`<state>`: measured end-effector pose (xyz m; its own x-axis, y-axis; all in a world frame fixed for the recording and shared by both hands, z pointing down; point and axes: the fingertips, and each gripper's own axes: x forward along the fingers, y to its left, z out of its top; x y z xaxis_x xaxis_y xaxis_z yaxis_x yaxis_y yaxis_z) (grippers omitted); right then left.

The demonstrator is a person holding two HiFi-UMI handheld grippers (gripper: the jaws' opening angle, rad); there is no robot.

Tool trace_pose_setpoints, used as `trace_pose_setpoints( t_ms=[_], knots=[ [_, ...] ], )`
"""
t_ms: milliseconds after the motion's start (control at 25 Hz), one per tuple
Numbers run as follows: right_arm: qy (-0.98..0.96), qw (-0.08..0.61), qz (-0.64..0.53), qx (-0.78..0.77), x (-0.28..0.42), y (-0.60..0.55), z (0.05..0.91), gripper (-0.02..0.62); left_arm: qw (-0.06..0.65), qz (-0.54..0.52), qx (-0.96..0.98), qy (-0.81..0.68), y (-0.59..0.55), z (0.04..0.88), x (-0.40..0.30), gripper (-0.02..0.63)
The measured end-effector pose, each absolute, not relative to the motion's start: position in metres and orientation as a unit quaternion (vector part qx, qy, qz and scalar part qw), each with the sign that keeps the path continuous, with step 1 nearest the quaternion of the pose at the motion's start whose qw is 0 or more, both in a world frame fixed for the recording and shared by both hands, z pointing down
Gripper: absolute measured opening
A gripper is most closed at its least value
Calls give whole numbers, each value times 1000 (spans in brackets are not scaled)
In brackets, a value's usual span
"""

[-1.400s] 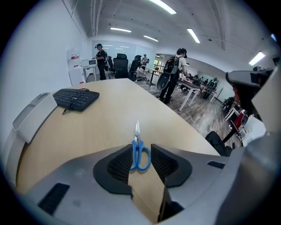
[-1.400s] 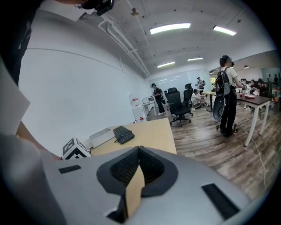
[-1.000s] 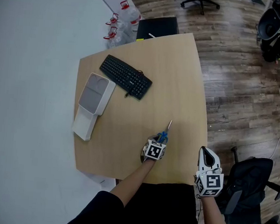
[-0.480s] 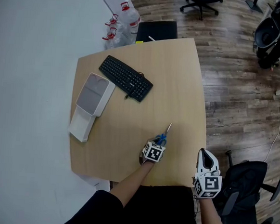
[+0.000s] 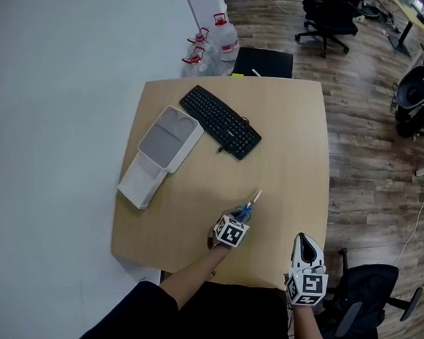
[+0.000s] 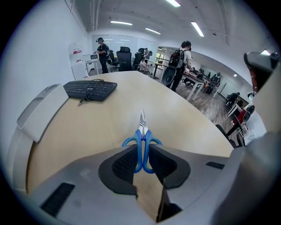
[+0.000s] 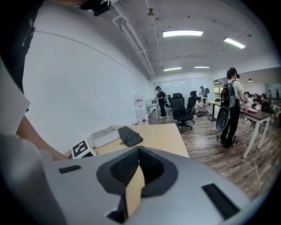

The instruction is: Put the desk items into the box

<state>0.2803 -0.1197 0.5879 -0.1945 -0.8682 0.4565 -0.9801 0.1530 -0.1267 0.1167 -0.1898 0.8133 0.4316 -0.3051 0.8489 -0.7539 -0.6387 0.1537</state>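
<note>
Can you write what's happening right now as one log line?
left gripper: jaws just closed on blue-handled metal scissors | right gripper: shut, empty | white open plastic box: empty

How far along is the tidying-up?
Done: nothing, it seems; the box looks empty. In hand: the left gripper has just closed on the scissors. Left: boxing them; the keyboard lies on the table too. The right gripper is shut, empty.

Blue-handled scissors (image 6: pixel 142 134), black keyboard (image 5: pixel 220 122), pale wood desk (image 5: pixel 285 171), white box (image 5: pixel 141 185) (grey panel, apparently)
</note>
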Motion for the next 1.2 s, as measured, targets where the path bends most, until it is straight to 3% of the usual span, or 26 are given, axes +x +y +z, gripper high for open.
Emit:
trace_pose_setpoints(
  t_ms=[1200],
  knots=[
    [-828,160,150,516,-77,-177,563,60,246,362,798,-415,-248,754,-227,84]
  ],
)
